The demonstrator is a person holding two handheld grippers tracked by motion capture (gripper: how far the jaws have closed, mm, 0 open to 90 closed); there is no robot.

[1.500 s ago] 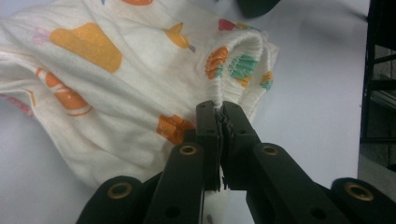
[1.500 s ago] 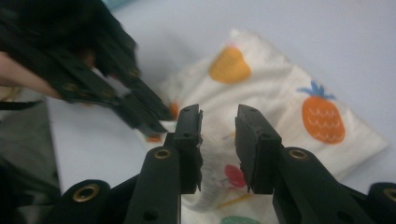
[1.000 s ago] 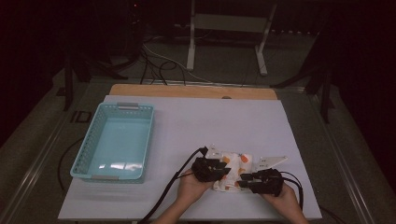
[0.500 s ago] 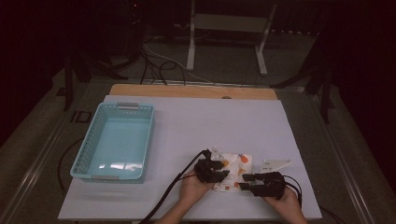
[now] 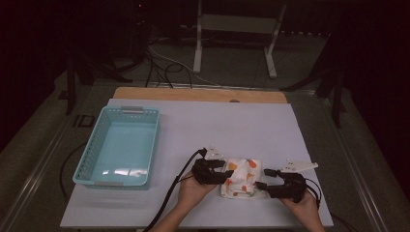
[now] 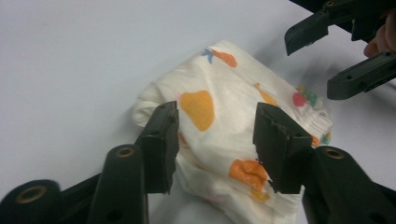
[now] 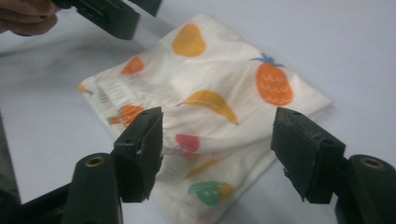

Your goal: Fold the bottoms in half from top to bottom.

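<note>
A folded white cloth (image 5: 243, 176) printed with fruit lies on the white table near the front edge. My left gripper (image 5: 226, 170) sits at its left edge, my right gripper (image 5: 262, 179) just off its right edge. In the left gripper view the jaws (image 6: 217, 140) stand apart over the cloth (image 6: 219, 84), their pads not pressing it. In the right gripper view the gripper (image 7: 219, 149) is wide, with the cloth (image 7: 219, 79) lying loose beyond and below it. Both pairs of jaws have just been opening. Each view shows the other gripper (image 6: 336, 51) (image 7: 112, 14) across the cloth.
A teal plastic basket (image 5: 96, 150) stands at the table's left. White table surface (image 5: 232, 125) stretches behind the cloth to a wooden strip (image 5: 193, 94) at the far edge. Cables trail from both grippers toward the front.
Both grippers have opened and let go of the cloth. The right one has drawn back to the right, and the cloth now lies folded and flat between them.
</note>
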